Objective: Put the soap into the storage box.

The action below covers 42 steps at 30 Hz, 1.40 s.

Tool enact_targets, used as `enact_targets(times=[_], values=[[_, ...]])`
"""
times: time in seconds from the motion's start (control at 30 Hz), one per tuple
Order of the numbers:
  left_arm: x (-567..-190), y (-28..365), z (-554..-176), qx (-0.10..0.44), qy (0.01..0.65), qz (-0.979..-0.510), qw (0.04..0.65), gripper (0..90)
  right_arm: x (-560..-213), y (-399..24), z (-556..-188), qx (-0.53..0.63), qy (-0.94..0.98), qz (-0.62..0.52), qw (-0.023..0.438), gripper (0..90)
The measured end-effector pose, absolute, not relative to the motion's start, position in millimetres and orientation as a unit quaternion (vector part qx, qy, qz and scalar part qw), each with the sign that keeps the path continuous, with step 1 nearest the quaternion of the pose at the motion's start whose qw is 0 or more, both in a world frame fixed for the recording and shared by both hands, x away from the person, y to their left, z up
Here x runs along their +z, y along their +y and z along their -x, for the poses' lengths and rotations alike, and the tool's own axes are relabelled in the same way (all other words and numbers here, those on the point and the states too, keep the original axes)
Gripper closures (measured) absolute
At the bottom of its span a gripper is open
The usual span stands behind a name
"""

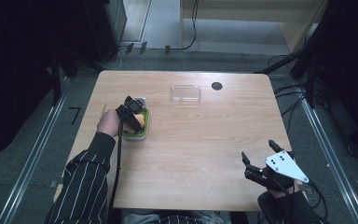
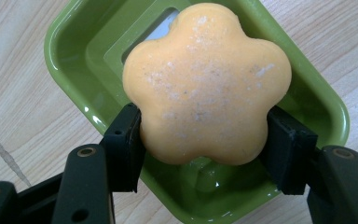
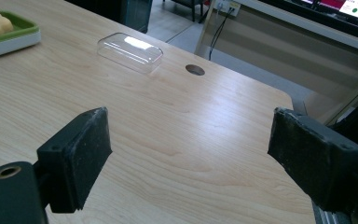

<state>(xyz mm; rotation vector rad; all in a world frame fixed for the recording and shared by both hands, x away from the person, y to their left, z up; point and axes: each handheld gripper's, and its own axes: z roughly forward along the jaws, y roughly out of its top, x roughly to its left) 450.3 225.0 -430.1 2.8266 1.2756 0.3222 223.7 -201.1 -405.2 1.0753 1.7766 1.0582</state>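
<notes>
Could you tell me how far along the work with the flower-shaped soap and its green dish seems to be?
Done: the clear lid lies off, apart on the table. In hand: the left gripper is shut on the orange flower-shaped soap, which sits over the green soap dish; whether it is going in or coming out cannot be told. Left: probably the lid, which the right gripper, open over bare wood, has not approached.
</notes>
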Motion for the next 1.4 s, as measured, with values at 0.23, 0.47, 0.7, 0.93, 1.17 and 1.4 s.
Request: enact_targets(times=[0.23, 0.47, 0.7, 0.93, 1.17, 1.4], values=[[-426.3, 224.5, -449.0, 0.106, 0.411, -0.905, 0.015, 30.1, -405.2, -201.4, -223.6, 0.417, 0.7, -0.425, 0.394, 13.3], [-419.5, 226.2, -445.2, 0.11, 0.419, -0.901, 0.02, 20.5, -405.1, -201.9, -223.5, 0.418, 0.7, -0.423, 0.396, 13.3], [-412.0, 224.8, -436.7, 0.089, 0.423, -0.902, 0.021, 12.3, -405.1, -201.0, -223.1, 0.418, 0.699, -0.425, 0.395, 13.3], [-407.6, 222.8, -422.7, 0.094, 0.422, -0.902, 0.014, 5.0, -405.3, -201.4, -223.3, 0.418, 0.7, -0.424, 0.395, 13.4], [-408.5, 219.7, -408.5, 0.093, 0.416, -0.905, 0.003, 2.2, -405.2, -201.2, -223.4, 0.418, 0.699, -0.425, 0.394, 13.3], [-408.1, 216.5, -391.6, 0.089, 0.409, -0.908, 0.002, 0.0, -405.2, -201.0, -223.6, 0.418, 0.7, -0.425, 0.394, 13.3]])
